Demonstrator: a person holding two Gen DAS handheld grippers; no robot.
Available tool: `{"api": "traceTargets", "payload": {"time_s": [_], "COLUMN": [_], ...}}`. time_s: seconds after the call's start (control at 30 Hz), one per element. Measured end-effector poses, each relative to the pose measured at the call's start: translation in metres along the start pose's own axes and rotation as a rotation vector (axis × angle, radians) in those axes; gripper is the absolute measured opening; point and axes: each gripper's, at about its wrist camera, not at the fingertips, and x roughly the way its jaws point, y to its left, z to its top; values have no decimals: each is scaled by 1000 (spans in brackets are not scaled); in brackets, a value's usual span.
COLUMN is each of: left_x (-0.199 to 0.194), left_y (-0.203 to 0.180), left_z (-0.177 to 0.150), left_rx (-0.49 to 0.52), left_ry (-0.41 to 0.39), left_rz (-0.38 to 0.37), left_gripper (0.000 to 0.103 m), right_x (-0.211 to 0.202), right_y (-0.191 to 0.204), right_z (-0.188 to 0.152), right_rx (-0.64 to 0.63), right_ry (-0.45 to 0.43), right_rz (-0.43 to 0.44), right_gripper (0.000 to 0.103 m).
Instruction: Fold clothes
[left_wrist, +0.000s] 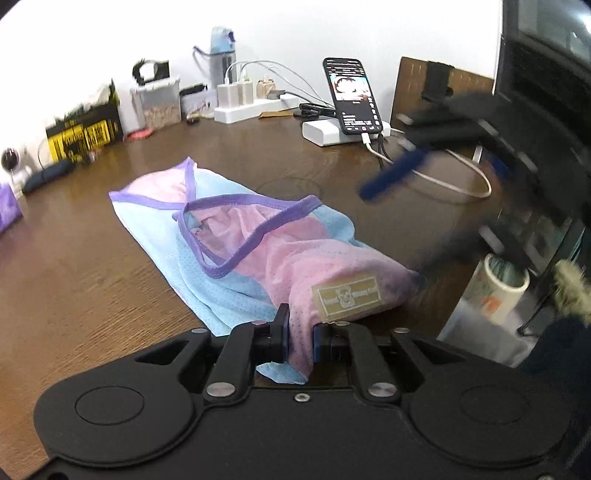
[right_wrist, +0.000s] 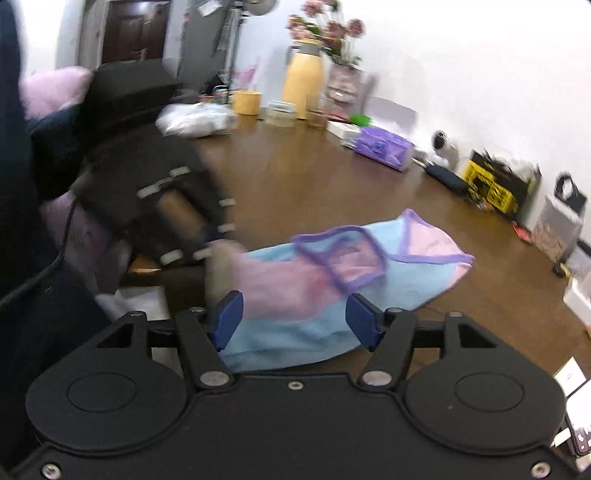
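The left gripper (left_wrist: 300, 338) was clamped on a pinch of pink mesh at the near end of the garment (left_wrist: 236, 236), its two fingers drawn in narrow with the cloth bunched between them and a flap of pale blue hanging just below. The garment, a pink and light-blue mesh vest with purple binding, lay folded lengthwise on the brown wooden table (left_wrist: 81, 280), running from the gripper away toward 11 o'clock in the left wrist view. A gold label (left_wrist: 346, 293) sat on the pink cloth just beyond the fingers, toward 1 o'clock. The purple-edged openings lay crossed over one another near the middle of the cloth.

In the same view the right gripper (left_wrist: 391, 175) showed as a blurred dark shape with a blue finger, at 2 o'clock from the garment and above the table. A phone (left_wrist: 351, 96) stood propped on a white block toward 1 o'clock, with a power strip (left_wrist: 255, 107) and a water bottle (left_wrist: 221, 55) at the far edge near 12 o'clock.

From the right wrist view the right gripper (right_wrist: 295, 323) stood wide, its blue pads well apart and holding nothing, with the garment (right_wrist: 369, 266) lying on the table beyond and between them. The left gripper (right_wrist: 184, 221) appeared blurred at 10 o'clock, at the pink end of the cloth. A purple packet (right_wrist: 384, 147) lay on the table at 1 o'clock, and a yellow jug (right_wrist: 303, 81) stood near 12 o'clock beside a vase of flowers (right_wrist: 332, 33)
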Motion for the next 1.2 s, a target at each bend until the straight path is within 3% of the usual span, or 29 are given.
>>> {"api": "traceTargets", "payload": {"time_s": [0.17, 0.2, 0.27, 0.3, 0.4, 0.53, 0.67, 0.77, 0.97, 1.07, 1.17, 1.2], "left_x": [-2, -3, -4, -4, -20, -46, -43, -27, 12, 36, 55, 60], "left_y": [5, 6, 8, 9, 7, 17, 30, 49, 109, 137, 163, 169], "left_z": [8, 9, 12, 14, 17, 27, 40, 49, 66, 66, 65, 64], "left_rx": [-53, -64, -85, -95, -56, -8, 82, 105, 2, -107, -227, -262], "left_ry": [12, 14, 19, 21, 38, 35, 42, 64, 67, 68, 42, 29], "left_rz": [-35, -42, -55, -62, -139, -255, -250, -229, -210, -163, -85, -57], "left_gripper": [11, 11, 11, 10, 9, 9, 9, 10, 10, 11, 29, 39], "right_x": [18, 22, 29, 30, 20, -14, -15, 7, 46, 65, 97, 104], "right_y": [39, 38, 28, 23, 19, 1, -39, -72, -122, -139, -159, -161], "right_z": [-6, -9, -14, -15, -10, 7, 17, 29, 35, 31, 16, 12], "right_rx": [-160, -151, -110, -88, -64, 40, 171, 193, 235, 267, 336, 349], "right_ry": [40, 49, 49, 32, 32, -10, 0, 42, 80, 79, 74, 80], "right_rz": [-27, -33, -49, -62, -18, 152, 248, 266, 240, 175, 9, -36], "right_gripper": [68, 47, 17, 8, 8, 8, 8, 9, 10, 21, 33, 39]}}
